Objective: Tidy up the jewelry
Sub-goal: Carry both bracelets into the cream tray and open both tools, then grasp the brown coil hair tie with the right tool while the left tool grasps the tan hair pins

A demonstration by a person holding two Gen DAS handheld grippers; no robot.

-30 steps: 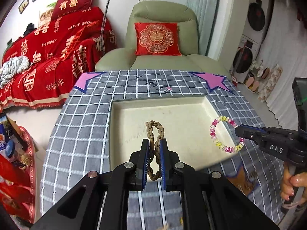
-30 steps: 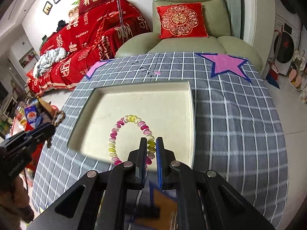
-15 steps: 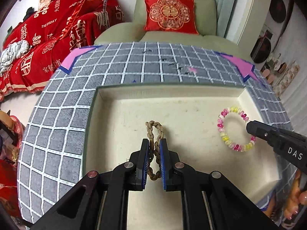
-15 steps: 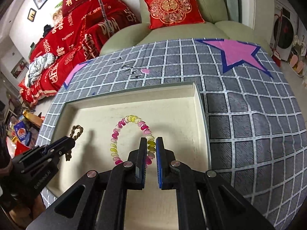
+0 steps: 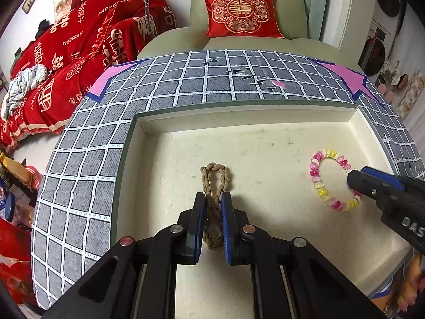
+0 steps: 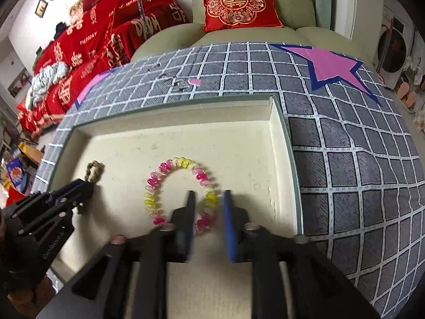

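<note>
Cream tray (image 5: 265, 122) on grid-patterned tablecloth (image 5: 79, 164). Left gripper (image 5: 213, 199): fingers clamped on braided tan rope bracelet (image 5: 215, 178), over tray floor. Right gripper (image 6: 207, 196): fingers parted, straddling pink-and-yellow beaded bracelet (image 6: 159, 186) lying in tray.

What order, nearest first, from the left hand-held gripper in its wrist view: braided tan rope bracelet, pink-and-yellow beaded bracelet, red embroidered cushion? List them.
1. Braided tan rope bracelet: clamped in the left hand-held gripper, over the cream tray.
2. Pink-and-yellow beaded bracelet: right, in the tray.
3. Red embroidered cushion: far back, on the green armchair.
</note>
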